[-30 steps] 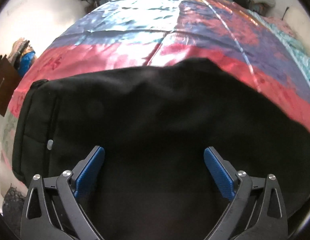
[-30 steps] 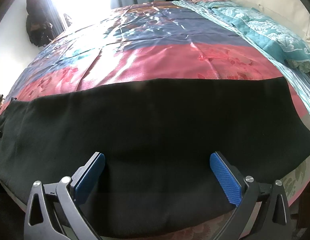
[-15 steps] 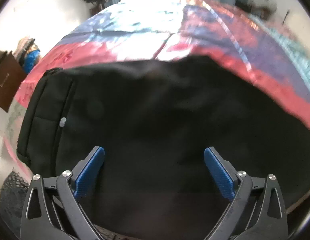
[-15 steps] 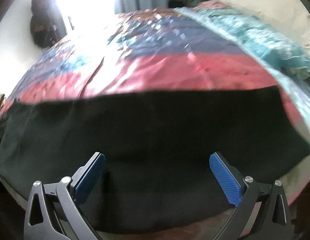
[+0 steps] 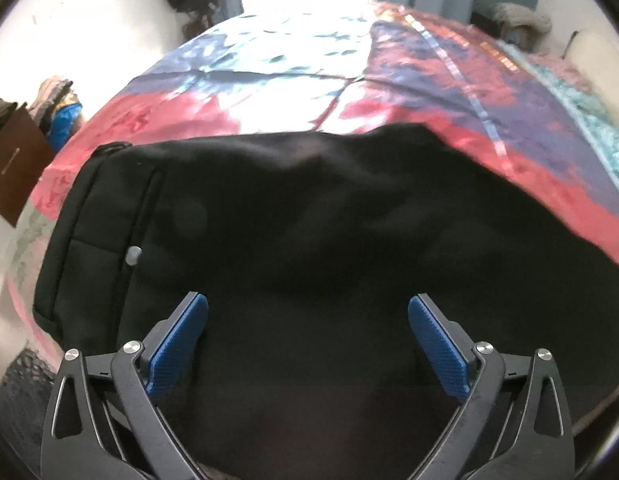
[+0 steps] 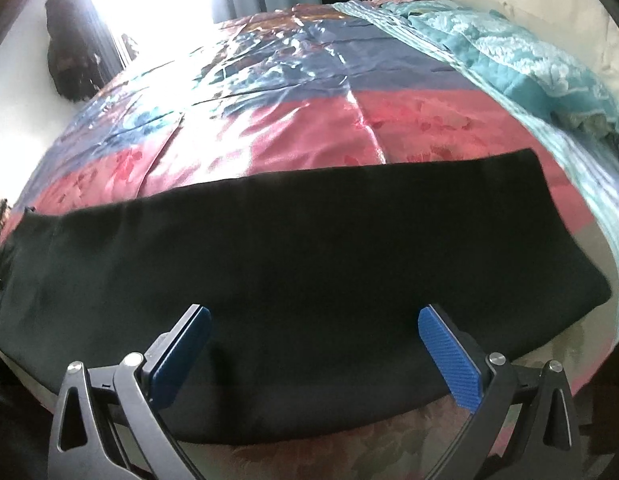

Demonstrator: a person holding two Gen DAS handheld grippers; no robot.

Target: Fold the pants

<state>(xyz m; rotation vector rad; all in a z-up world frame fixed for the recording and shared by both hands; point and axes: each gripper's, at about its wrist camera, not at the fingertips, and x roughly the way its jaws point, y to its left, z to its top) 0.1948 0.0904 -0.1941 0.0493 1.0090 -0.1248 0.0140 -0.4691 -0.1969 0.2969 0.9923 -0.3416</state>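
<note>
Pants (image 5: 309, 240), black, lie flat along the near edge of the bed (image 6: 309, 120), waistband (button visible) at your left, hem end at your right. Your left gripper (image 5: 308, 322) and right gripper (image 6: 314, 332) hover above the cloth, jaws apart, empty. Step, as judged: pre-grasp. Next, you must pinch an edge to start a fold.

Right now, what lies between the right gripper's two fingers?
Only the black pants: in the right wrist view the right gripper is open, with nothing but dark cloth between its blue pads.
</note>
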